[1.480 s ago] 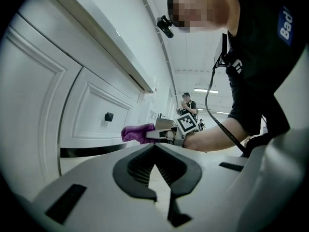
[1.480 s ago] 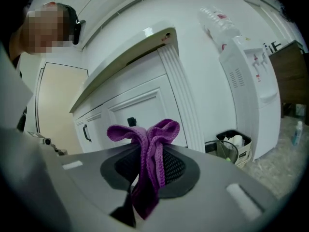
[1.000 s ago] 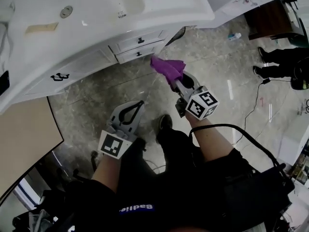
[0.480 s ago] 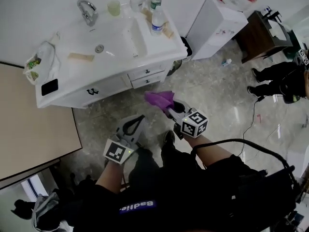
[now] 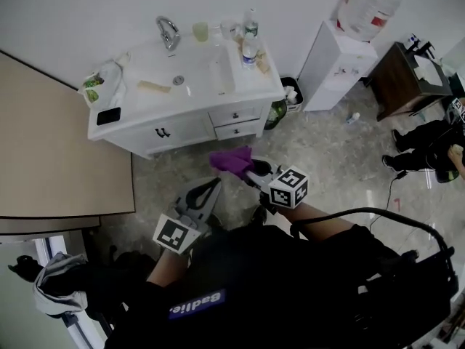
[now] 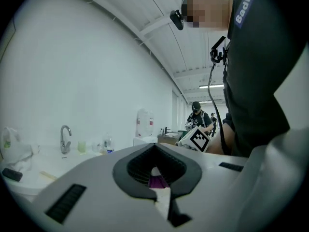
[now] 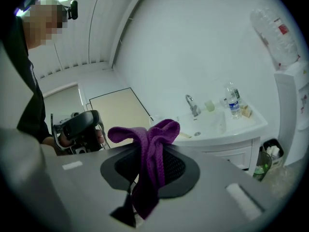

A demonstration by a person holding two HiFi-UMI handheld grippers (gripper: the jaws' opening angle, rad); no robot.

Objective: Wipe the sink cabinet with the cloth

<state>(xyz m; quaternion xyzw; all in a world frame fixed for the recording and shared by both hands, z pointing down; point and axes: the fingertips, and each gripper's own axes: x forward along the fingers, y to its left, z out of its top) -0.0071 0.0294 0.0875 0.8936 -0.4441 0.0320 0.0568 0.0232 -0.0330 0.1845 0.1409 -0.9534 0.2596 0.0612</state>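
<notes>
The left claw (image 5: 207, 192) is pressed together on nothing, low and idle. Just right of it, the right claw (image 5: 251, 171) is clamped on the purple cloth (image 5: 231, 161). The cloth bunches ahead of its tips, apart from the sink cabinet (image 5: 190, 128) beyond. To wipe well, carry the cloth forward and press its folds flat against the drawer fronts. On the desk (image 5: 138, 107), a bag (image 5: 102, 87) holds something green and the basin (image 5: 190, 70) looks empty. Farther right, a bin (image 5: 290, 93) holds pale scraps.
</notes>
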